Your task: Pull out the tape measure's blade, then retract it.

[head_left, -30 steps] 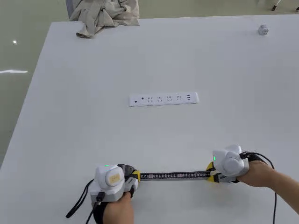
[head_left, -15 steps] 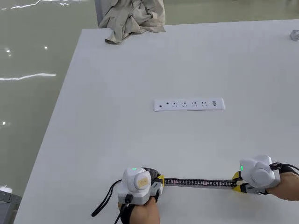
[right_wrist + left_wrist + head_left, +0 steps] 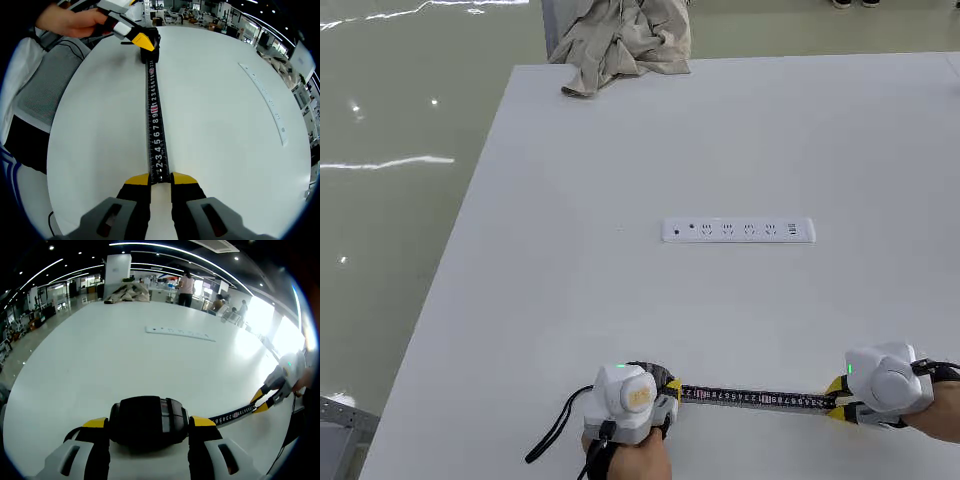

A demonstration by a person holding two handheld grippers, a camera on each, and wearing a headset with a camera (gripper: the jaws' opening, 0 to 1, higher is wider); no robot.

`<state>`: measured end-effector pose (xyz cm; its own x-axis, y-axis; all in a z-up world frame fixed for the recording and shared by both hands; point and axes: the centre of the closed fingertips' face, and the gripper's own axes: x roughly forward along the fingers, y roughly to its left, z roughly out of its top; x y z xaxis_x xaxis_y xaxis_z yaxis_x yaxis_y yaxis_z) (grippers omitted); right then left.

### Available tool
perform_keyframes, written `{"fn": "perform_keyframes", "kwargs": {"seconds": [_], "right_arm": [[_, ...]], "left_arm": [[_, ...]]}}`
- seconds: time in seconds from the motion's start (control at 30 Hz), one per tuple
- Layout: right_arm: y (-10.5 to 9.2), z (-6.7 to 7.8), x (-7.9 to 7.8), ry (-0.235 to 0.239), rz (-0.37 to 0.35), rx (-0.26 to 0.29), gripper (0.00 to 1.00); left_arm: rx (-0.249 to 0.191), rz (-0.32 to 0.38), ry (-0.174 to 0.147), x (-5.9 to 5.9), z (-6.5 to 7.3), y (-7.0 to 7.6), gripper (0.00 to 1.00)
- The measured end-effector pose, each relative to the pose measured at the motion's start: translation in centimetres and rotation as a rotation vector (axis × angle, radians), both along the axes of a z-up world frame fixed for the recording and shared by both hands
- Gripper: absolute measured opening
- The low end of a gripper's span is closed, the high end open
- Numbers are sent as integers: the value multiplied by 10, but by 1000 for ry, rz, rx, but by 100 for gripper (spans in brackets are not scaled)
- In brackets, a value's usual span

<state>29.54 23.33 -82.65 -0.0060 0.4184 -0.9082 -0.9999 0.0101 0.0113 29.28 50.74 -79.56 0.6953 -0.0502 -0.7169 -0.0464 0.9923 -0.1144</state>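
Observation:
The black tape measure case [image 3: 148, 420] sits clamped between the yellow-tipped fingers of my left gripper [image 3: 150, 423], low on the white table [image 3: 720, 140]. In the head view that left gripper [image 3: 665, 395] is at the near edge, left of centre. The black blade [image 3: 755, 399] with white numbers runs flat along the table to my right gripper [image 3: 838, 400]. In the right gripper view the blade [image 3: 154, 125] stretches away to the case [image 3: 149, 50], and my right gripper [image 3: 160, 179] is shut on the blade's end.
A white power strip [image 3: 738, 231] lies mid-table, beyond the blade. A crumpled beige cloth [image 3: 615, 45] is heaped at the far left corner. The table's left edge drops to a glossy green floor [image 3: 390, 200]. People stand far off in the left gripper view.
The head camera has swung left, shifting the whole scene right. The blade looks slightly longer between the two grippers; both grips are unchanged.

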Motion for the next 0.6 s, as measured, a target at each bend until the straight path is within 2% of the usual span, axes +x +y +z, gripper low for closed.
{"fn": "perform_keyframes", "kwargs": {"seconds": [0.2, 0.6], "right_arm": [[6, 1, -1, -5, 12, 3, 14], [17, 1, -2, -50, 43, 6, 14]], "left_arm": [[-1, -3, 0, 0, 0, 0, 60], [-3, -3, 2, 0, -1, -1, 61]]}}
